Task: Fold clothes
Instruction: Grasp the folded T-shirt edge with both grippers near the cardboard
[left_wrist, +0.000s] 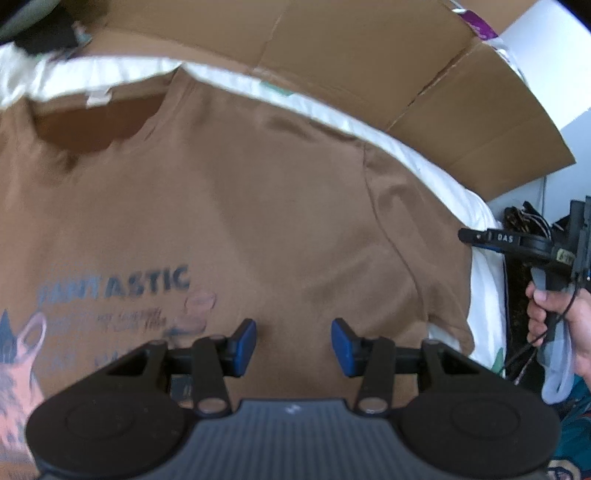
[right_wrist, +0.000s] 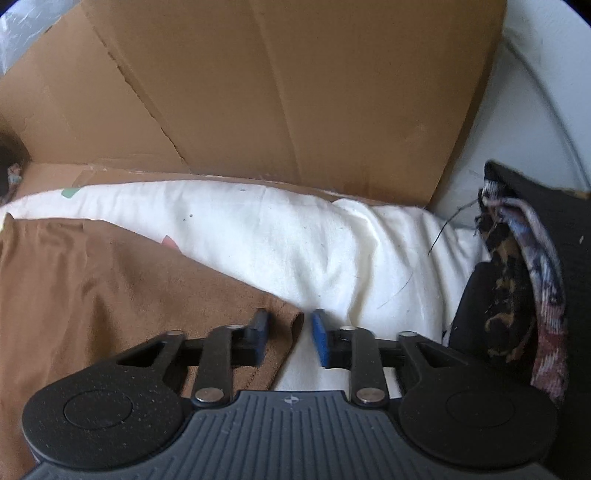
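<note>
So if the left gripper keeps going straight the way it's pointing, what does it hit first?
Most likely the brown T-shirt: the left gripper points down at its chest, jaws open and empty. How far off the cloth lies is unclear.

I count one brown T-shirt (left_wrist: 258, 206) spread on one white sheet (right_wrist: 295, 243), with one flattened cardboard sheet (right_wrist: 277, 92) along the sheet's far edge. At its right edge I see one dark patterned cushion (right_wrist: 517, 295). Two grippers show: left (left_wrist: 293, 345) and right (right_wrist: 290, 341).
</note>
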